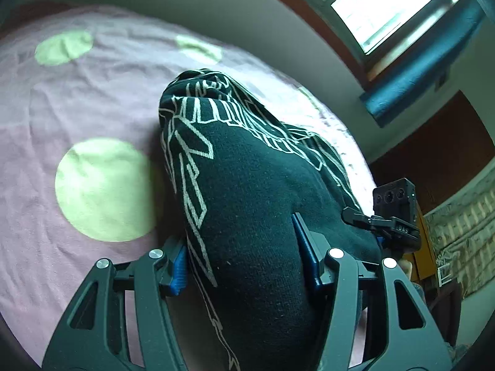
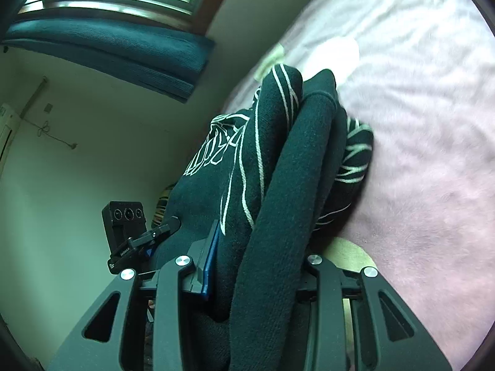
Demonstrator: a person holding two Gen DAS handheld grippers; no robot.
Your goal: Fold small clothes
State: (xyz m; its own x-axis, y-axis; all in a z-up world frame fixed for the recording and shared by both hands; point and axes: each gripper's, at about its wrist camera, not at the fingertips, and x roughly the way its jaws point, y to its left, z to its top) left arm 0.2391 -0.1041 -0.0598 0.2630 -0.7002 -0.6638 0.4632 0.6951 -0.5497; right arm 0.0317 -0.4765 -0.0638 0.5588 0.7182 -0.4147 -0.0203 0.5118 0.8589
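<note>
Item: dark garment [image 1: 247, 204], clenched in my left tool [image 1: 244, 266] and right tool [image 2: 256, 266], lifted above bed [image 1: 62, 99]. Step: carrying the fold over. Next: lay it flat, edges matched.

Bright window [image 1: 386, 6] daylight, greenish cast, fisheye-warped edges, slight blur.

Each handheld unit has a matte black frame of two branching arms with elongated triangular cut-outs. Round silver screw heads mark the pivots, two per side. The left gripper [image 1: 244, 247] carries blue ribbed pads [image 1: 178, 270] on the inner faces of its jaws. The right gripper [image 2: 260, 266] shows one flat blue pad [image 2: 210, 266]. A small black camera module [image 2: 125, 222] with three round lenses sits on a black clamp bracket bearing small white lettering.
</note>
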